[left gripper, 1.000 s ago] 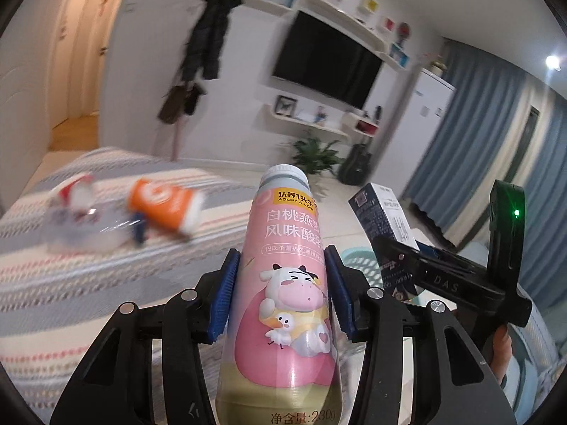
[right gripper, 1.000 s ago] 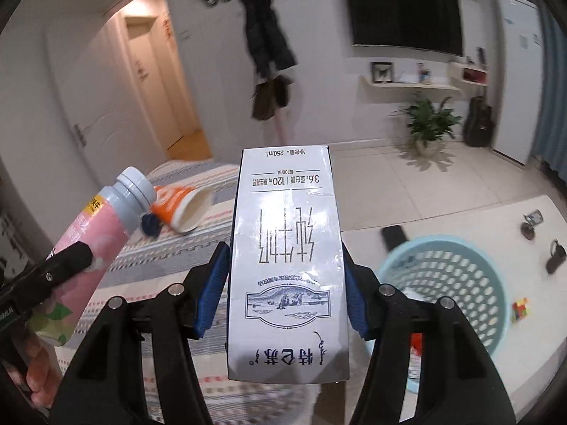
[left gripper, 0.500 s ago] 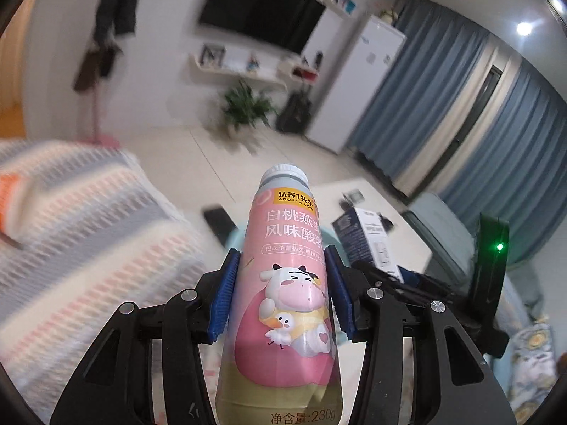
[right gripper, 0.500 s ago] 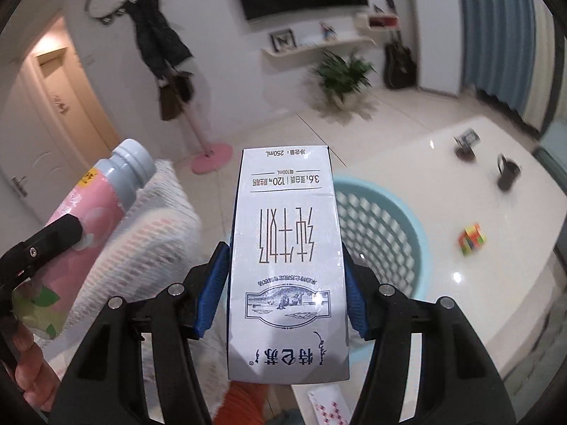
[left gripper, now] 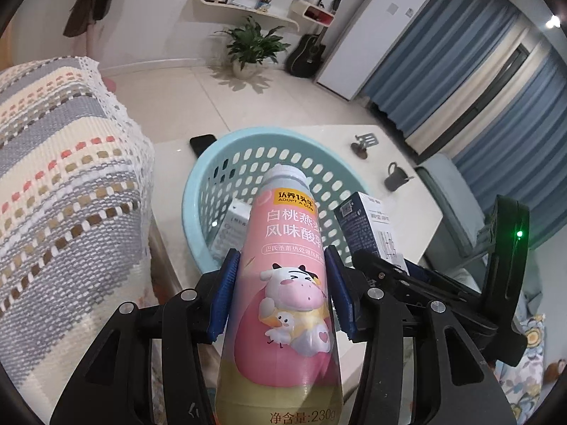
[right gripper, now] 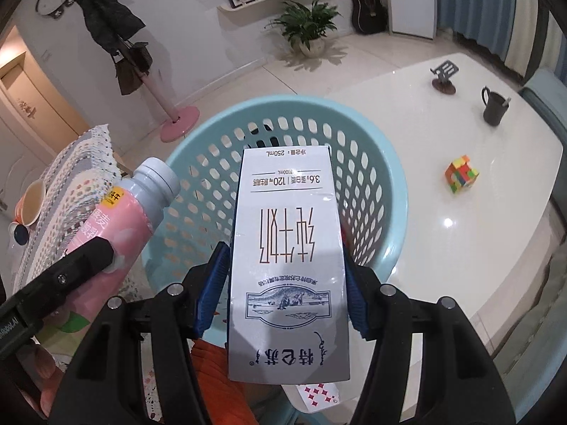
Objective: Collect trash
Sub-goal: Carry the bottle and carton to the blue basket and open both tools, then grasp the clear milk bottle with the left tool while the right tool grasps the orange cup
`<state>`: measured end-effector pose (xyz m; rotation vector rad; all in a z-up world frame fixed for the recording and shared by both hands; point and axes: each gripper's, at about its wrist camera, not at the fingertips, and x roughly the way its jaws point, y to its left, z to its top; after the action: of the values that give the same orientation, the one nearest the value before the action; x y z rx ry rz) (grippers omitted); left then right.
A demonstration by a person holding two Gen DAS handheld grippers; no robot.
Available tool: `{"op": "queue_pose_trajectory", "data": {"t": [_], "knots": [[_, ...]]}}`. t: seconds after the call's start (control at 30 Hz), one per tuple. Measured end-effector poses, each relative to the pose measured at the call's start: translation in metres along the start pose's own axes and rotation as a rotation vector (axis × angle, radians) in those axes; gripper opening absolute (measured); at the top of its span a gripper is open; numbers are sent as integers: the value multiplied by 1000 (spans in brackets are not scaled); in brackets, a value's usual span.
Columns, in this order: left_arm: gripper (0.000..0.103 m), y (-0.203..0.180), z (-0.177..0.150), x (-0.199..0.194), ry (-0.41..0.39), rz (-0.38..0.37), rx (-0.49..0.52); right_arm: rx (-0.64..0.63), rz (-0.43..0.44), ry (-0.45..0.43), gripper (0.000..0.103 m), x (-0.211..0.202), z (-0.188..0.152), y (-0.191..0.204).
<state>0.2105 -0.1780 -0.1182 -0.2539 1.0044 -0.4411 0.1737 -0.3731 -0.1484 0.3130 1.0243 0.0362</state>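
Note:
My left gripper [left gripper: 281, 265] is shut on a pink yogurt bottle [left gripper: 287, 226] with a cartoon cow, cap pointing forward. The bottle hangs over the near rim of a light-blue perforated basket [left gripper: 198, 191] on a white table. My right gripper [right gripper: 287, 283] is shut on a white milk carton [right gripper: 287, 241], held over the same basket [right gripper: 393, 184]. A small carton [left gripper: 232, 226] lies inside the basket. The two grippers are side by side: the milk carton [left gripper: 368, 226] shows right of the bottle, and the bottle [right gripper: 120, 219] shows left of the carton.
A knitted striped blanket [left gripper: 63, 184] covers furniture left of the basket, with an orange cup [right gripper: 30, 202] on it. On the white table [right gripper: 478, 248] are a black phone [left gripper: 202, 141], a dark mug [right gripper: 494, 106], a phone stand [right gripper: 444, 74], a puzzle cube [right gripper: 460, 173] and a playing card [right gripper: 319, 391].
Both grippers swung away from the blanket-covered surface toward the table and tipped downward. The blue basket, earlier off to the side, now sits right beneath the bottle and the carton.

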Motion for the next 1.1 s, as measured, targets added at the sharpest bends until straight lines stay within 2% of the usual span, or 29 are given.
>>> {"op": "queue_pose_trajectory", "data": {"t": [0.13, 0.2, 0.33, 0.63, 0.8, 0.9, 1.03, 1.1], "knots": [[44, -3, 0, 3, -4, -18, 14, 26, 23, 15, 58, 5, -2, -6], [48, -4, 1, 2, -12, -24, 16, 33, 34, 17, 59, 6, 0, -9], [48, -3, -3, -8, -19, -18, 34, 29, 35, 7, 62, 1, 0, -7], [48, 7, -12, -36, -49, -42, 21, -40, 28, -14, 62, -9, -3, 17], [48, 21, -14, -69, -107, -44, 1, -152, 46, -90, 62, -32, -3, 58], [49, 35, -16, -100, -165, -28, -13, -223, 96, -145, 62, -50, -2, 93], [52, 61, -20, -149, -267, 23, -38, -315, 166, -211, 62, -67, -5, 148], [57, 74, -22, -172, -314, 62, -51, -355, 194, -228, 62, -70, -7, 176]]}}
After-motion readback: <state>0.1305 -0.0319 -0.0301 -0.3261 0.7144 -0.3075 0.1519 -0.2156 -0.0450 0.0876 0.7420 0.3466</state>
